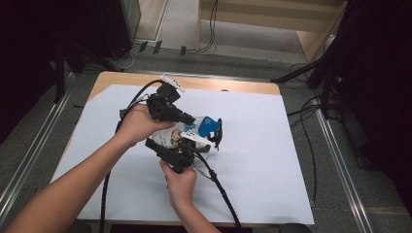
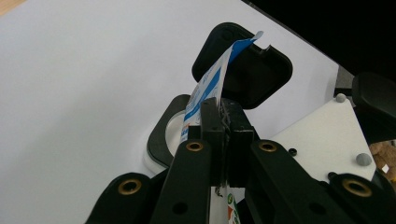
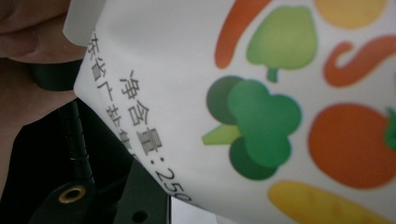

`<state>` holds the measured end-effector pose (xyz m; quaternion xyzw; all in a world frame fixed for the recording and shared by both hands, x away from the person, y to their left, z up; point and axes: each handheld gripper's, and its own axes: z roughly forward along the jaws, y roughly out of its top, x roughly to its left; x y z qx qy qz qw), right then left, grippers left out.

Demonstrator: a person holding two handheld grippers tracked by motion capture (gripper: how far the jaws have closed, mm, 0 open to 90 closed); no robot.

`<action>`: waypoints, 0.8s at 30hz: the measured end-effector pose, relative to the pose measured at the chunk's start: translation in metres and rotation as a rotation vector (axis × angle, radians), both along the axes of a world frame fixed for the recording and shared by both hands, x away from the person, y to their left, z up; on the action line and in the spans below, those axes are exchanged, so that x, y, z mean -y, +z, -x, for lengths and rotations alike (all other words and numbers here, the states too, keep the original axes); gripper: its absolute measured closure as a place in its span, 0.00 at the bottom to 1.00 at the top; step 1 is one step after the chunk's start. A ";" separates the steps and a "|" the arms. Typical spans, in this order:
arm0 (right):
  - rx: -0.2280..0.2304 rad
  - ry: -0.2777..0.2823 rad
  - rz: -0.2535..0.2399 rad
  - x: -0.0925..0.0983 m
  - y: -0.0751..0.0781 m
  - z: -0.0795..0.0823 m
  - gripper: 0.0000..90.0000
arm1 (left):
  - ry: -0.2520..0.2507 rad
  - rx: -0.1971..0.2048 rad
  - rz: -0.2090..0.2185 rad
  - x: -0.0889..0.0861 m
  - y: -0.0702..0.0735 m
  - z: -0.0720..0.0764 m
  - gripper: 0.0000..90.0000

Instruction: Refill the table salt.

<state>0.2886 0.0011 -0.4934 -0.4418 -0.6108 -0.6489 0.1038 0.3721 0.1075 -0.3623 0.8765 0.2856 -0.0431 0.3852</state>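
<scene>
White sheet (image 1: 272,160), left claw (image 2: 223,122) pinching packet (image 2: 210,86), vegetable print close-up

Glossy printed plastic pouch (image 1: 180,134), matt black plastic tongs (image 2: 223,122), smooth white paper sheet (image 1: 252,145), wood table (image 1: 233,86).

My left gripper (image 1: 194,120) sits just behind my right gripper (image 1: 187,145) over the middle of the sheet (image 1: 252,165). The packet (image 2: 208,88) stands between my left jaws, its top edge rising ahead of them. Beyond them, the container (image 2: 161,140) lies on the sheet, its hinged lid (image 2: 261,77) propped behind.
</scene>
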 end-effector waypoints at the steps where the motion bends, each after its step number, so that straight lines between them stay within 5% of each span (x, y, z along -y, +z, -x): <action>1: -0.002 0.000 0.000 0.000 0.000 0.000 0.75 | 0.000 -0.003 0.001 0.000 0.000 0.000 1.00; 24: -0.004 -0.004 0.022 -0.003 -0.003 0.001 0.74 | 0.015 -0.004 0.009 -0.003 -0.005 0.001 1.00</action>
